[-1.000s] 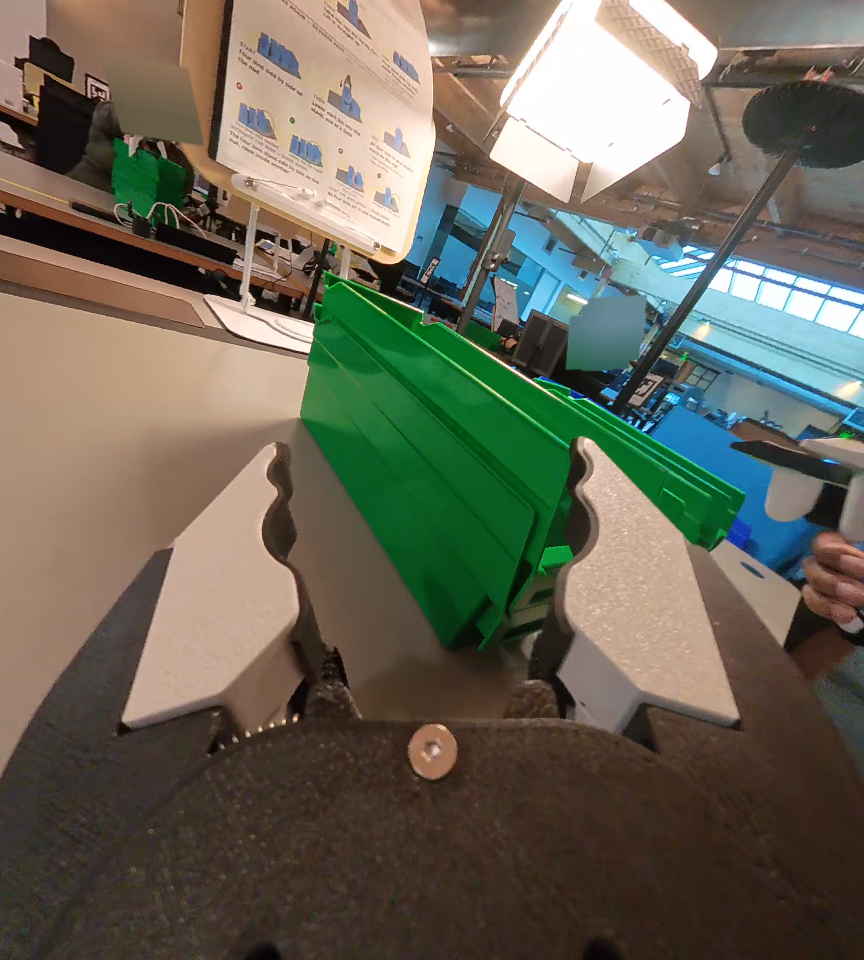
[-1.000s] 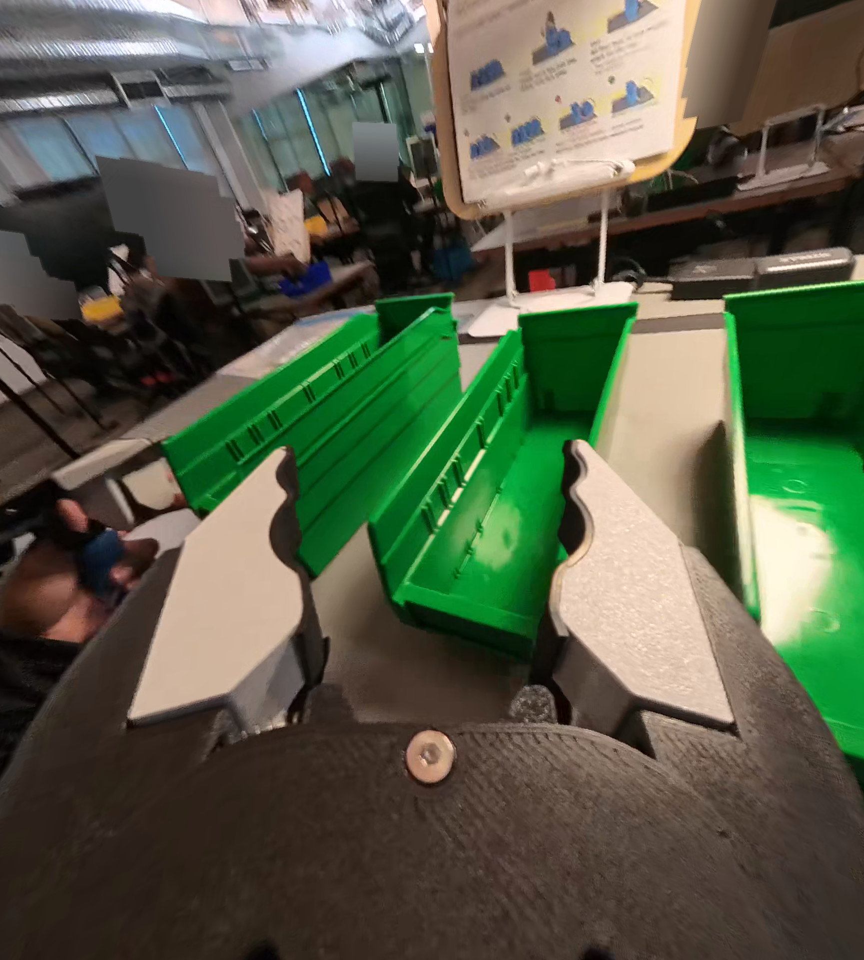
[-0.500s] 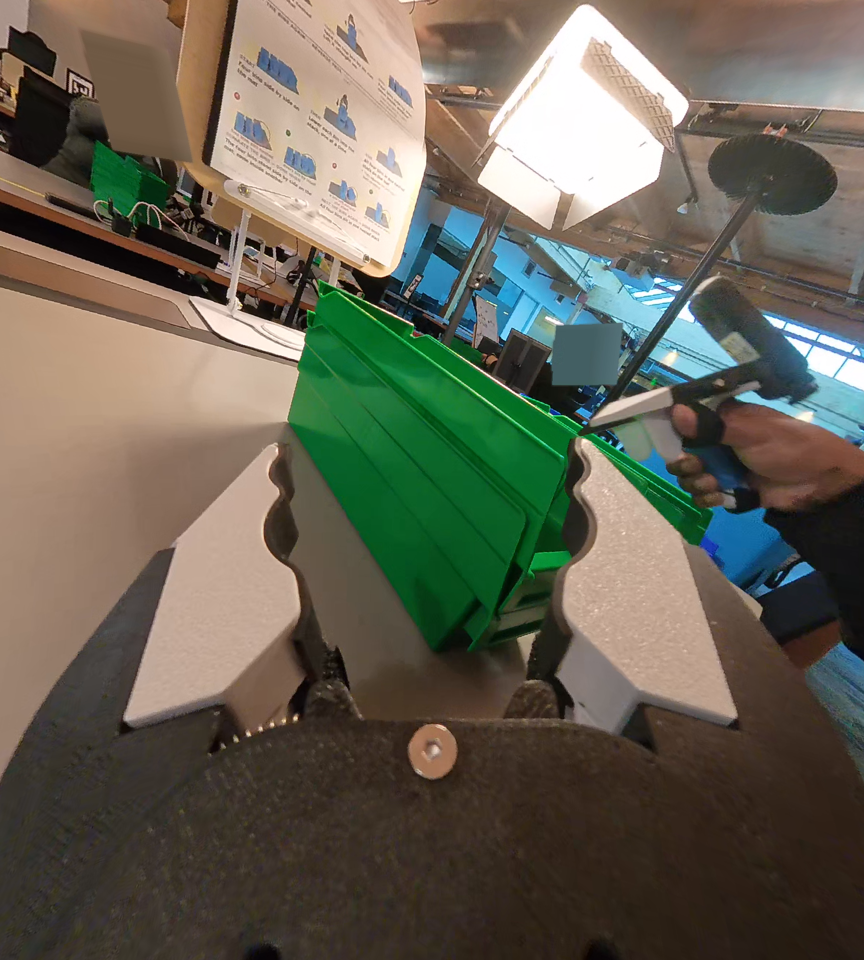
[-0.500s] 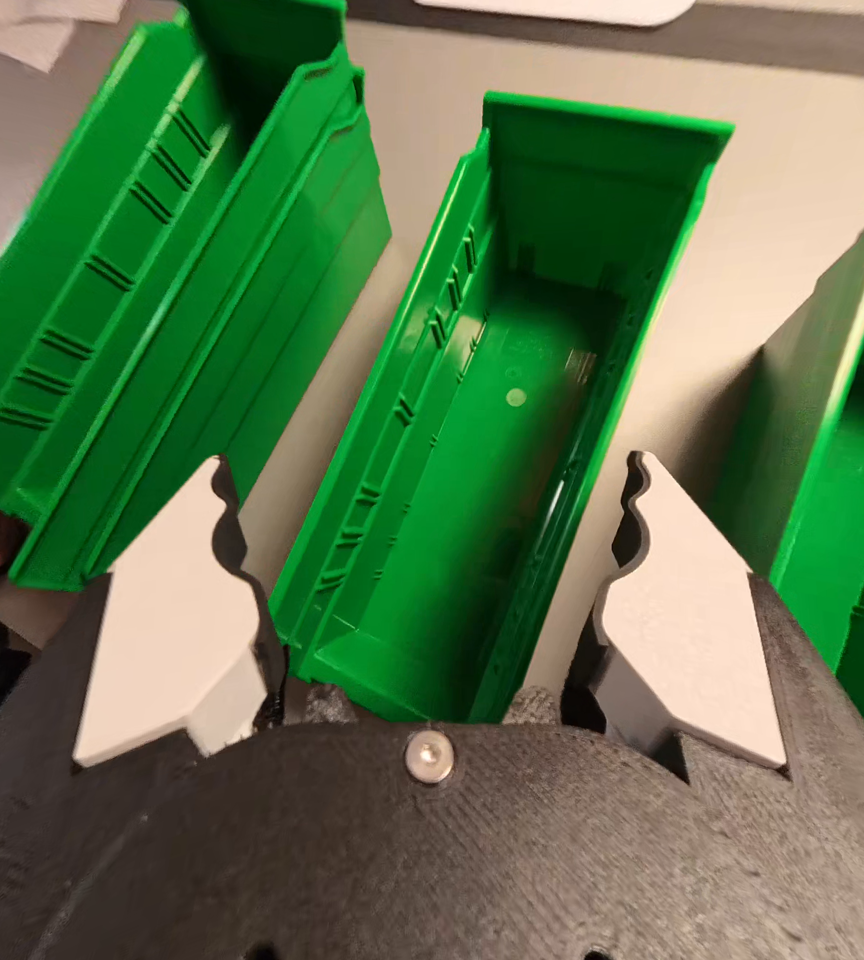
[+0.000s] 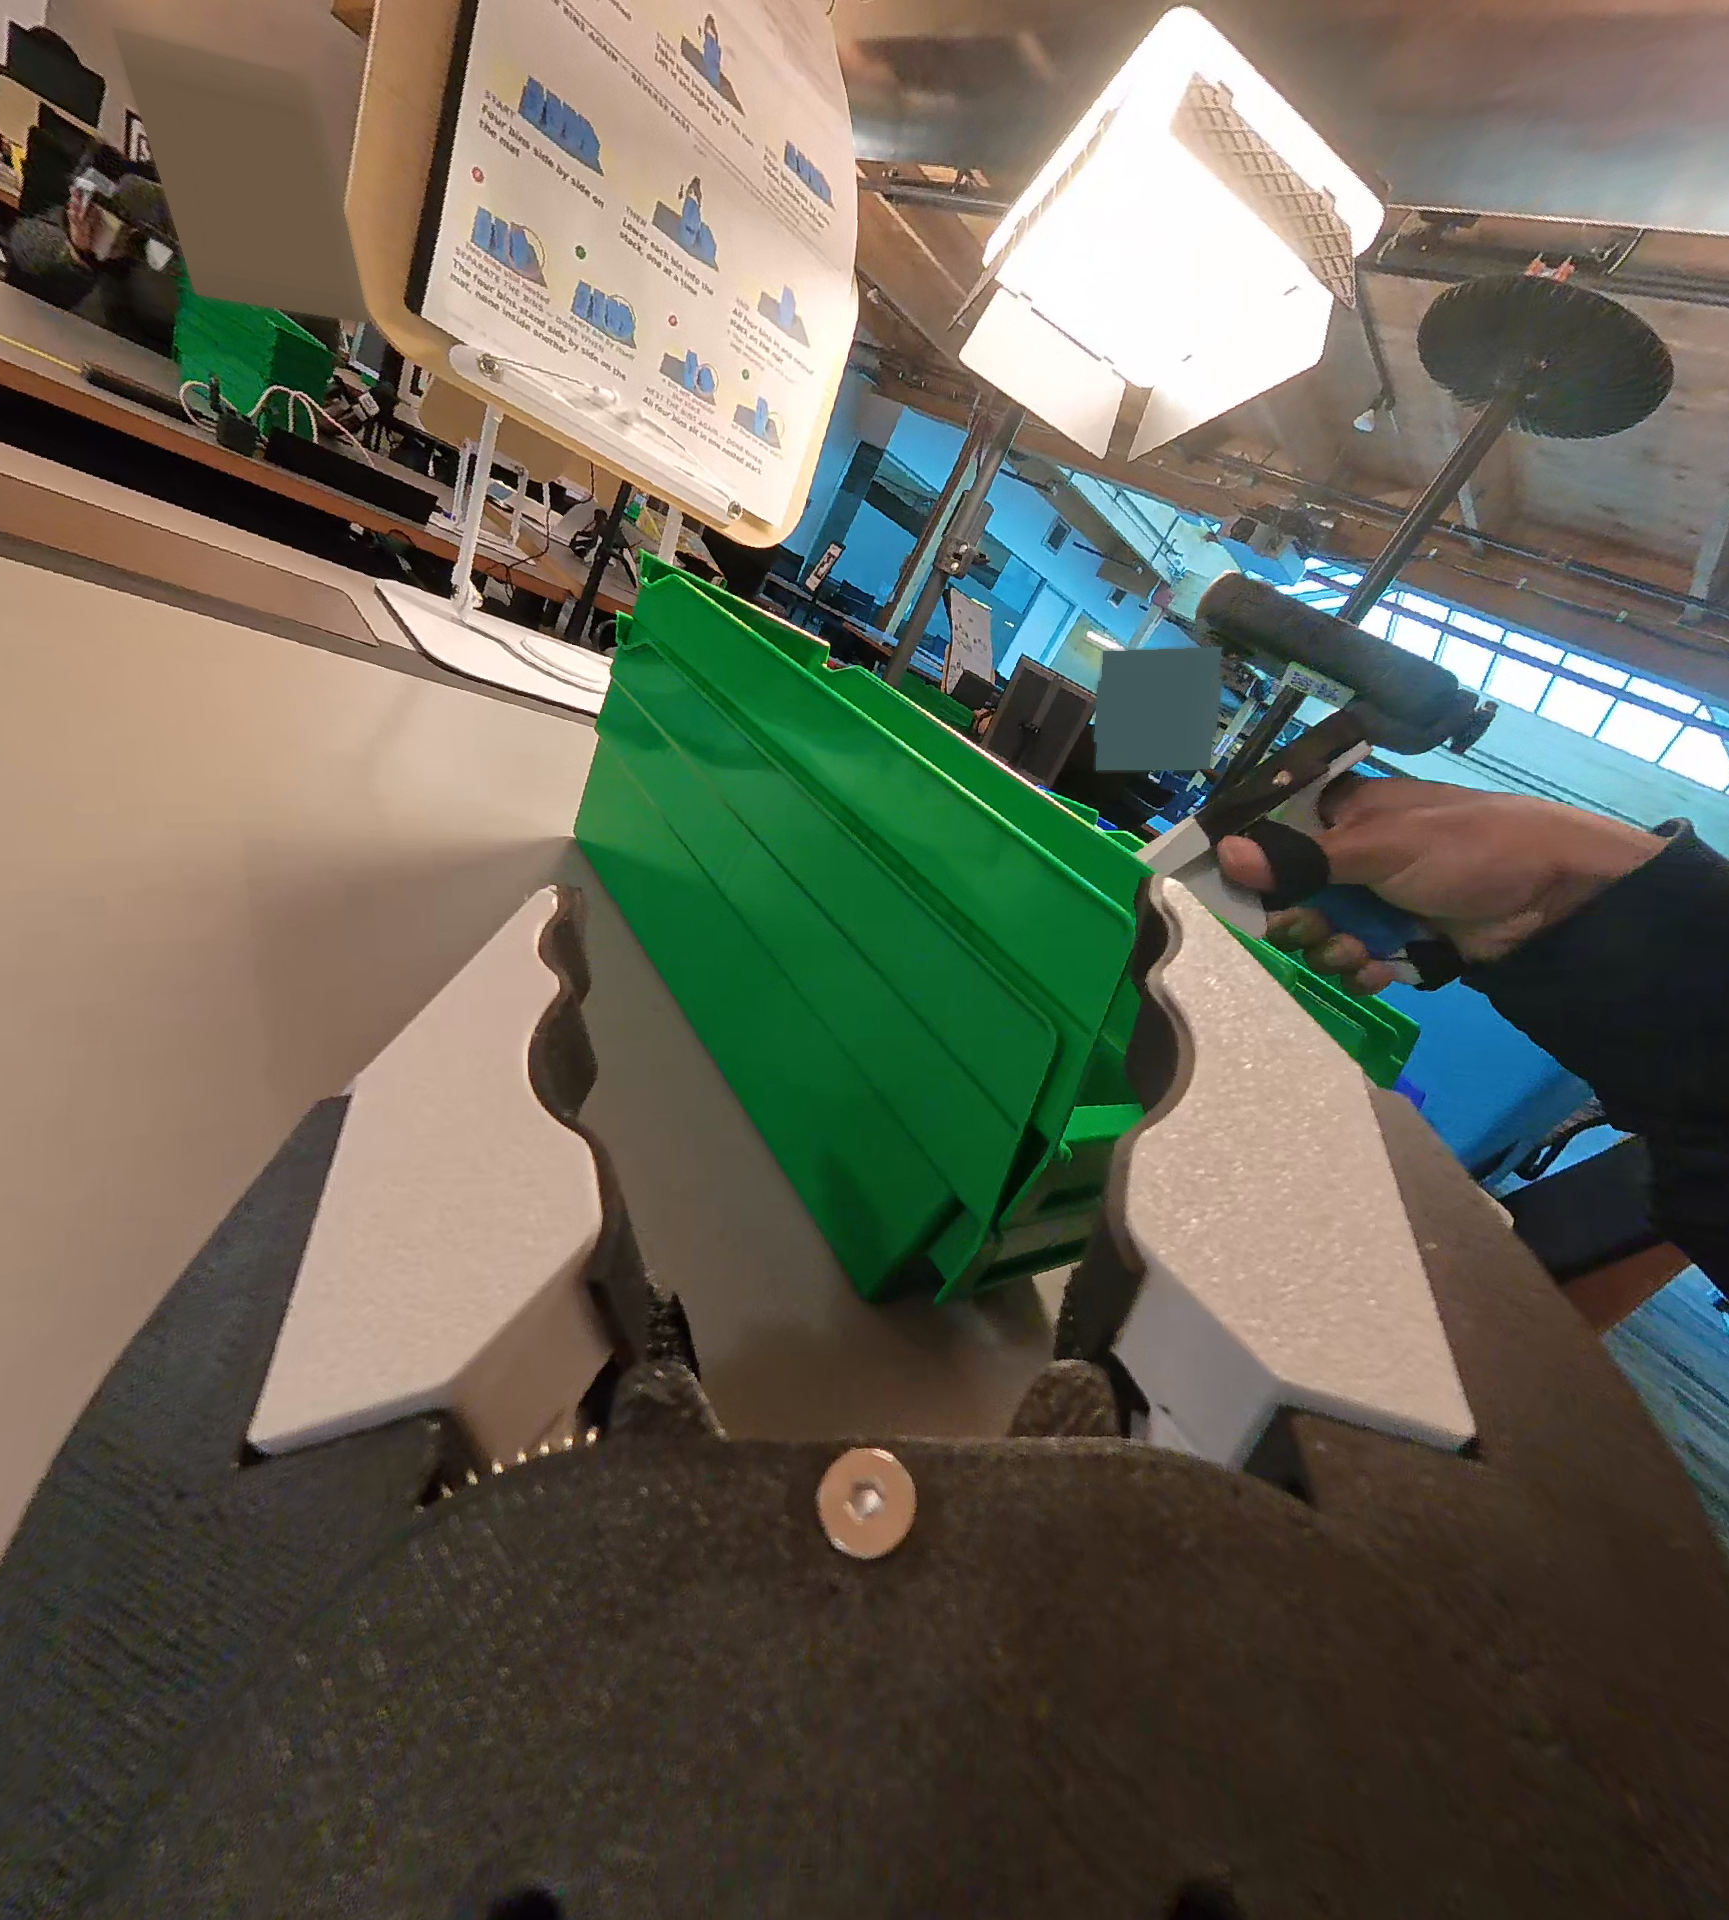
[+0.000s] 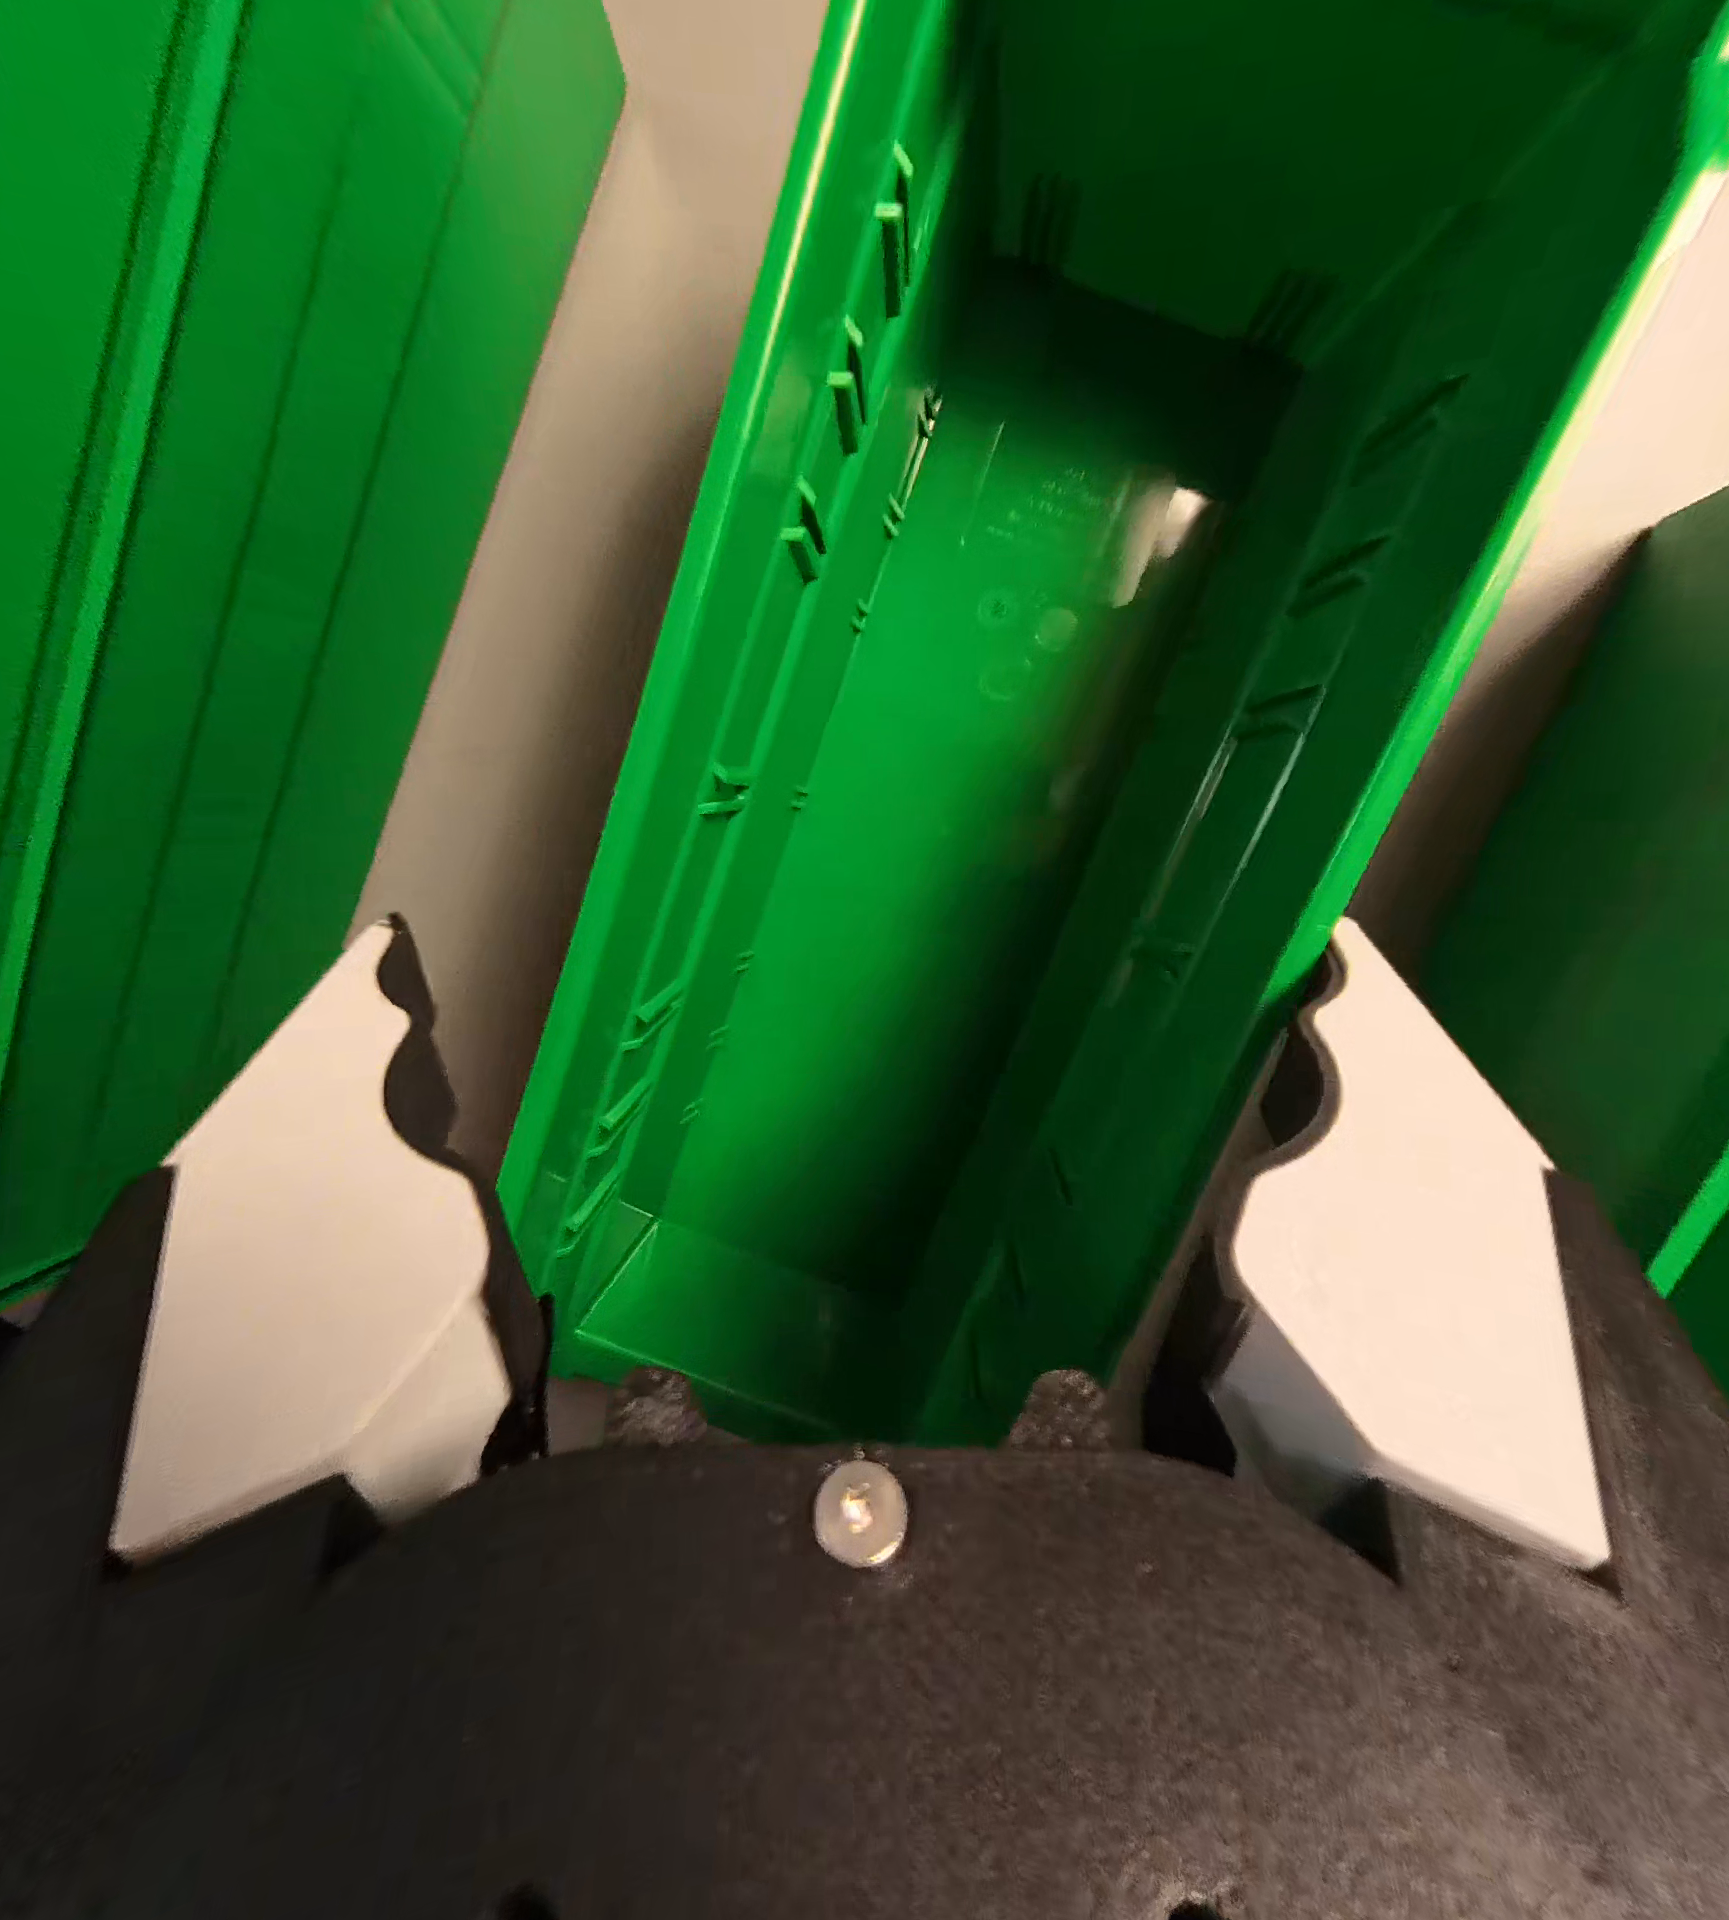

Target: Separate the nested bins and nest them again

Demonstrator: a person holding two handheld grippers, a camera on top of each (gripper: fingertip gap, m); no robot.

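**On the desk: green bins seen from two sides**

On the pale desk (image 5: 164, 883), the left tongs (image 5: 855, 935) gape, holding nothing, beside stacked green plastic bins (image 5: 839, 935); only this view shows the hand (image 5: 1442, 883). The right tongs (image 6: 865, 977) straddle a single long green bin (image 6: 943, 831), spread wide; left pad clear, right contact unclear, edges cropped.
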